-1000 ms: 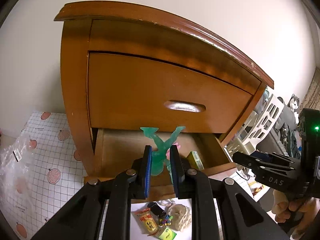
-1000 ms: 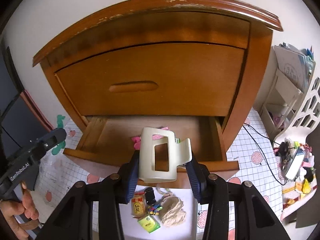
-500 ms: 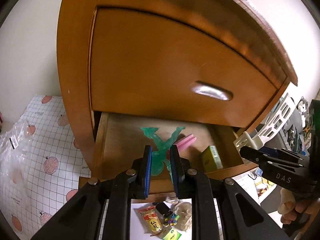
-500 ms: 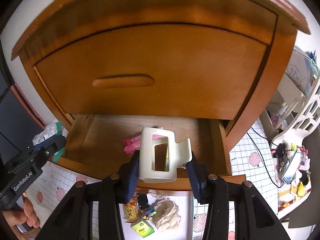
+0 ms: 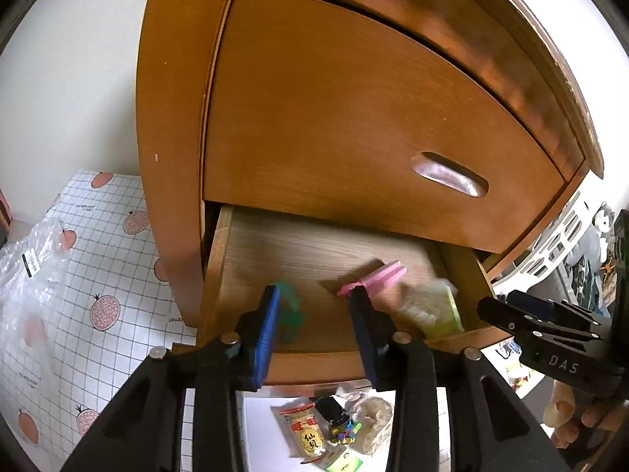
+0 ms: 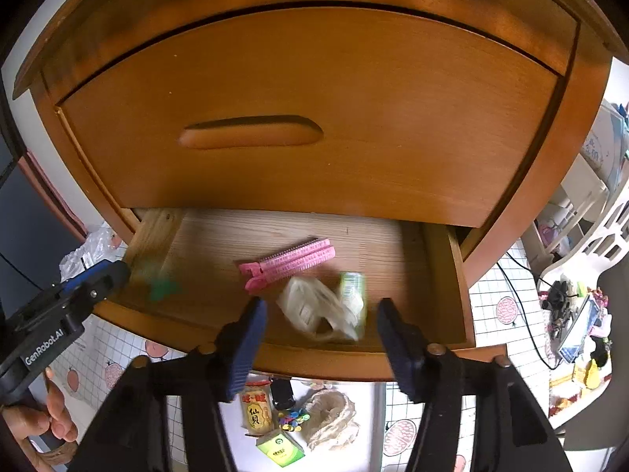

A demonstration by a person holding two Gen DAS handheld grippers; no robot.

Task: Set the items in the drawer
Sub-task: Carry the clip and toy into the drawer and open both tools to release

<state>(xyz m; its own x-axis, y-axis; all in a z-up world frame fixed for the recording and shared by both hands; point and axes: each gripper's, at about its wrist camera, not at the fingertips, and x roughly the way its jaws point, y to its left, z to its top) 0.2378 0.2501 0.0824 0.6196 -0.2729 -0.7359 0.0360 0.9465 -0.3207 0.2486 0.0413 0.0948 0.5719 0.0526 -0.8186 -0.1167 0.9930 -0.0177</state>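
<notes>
Blurred cream hair claw (image 6: 318, 310) in open drawer (image 6: 448, 275).

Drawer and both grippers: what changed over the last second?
Both grippers' jaws have just been opening. The left gripper let go the green clip; the right gripper let go the cream clip. Both clips blur, dropping into the drawer. The pink clip stayed put.

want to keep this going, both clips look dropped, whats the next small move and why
Probably pull both grippers back and down toward the floor items. The left gripper and right gripper have just been opening, with the blurred green clip and cream clip loose in the drawer; snack packet remains outside.
</notes>
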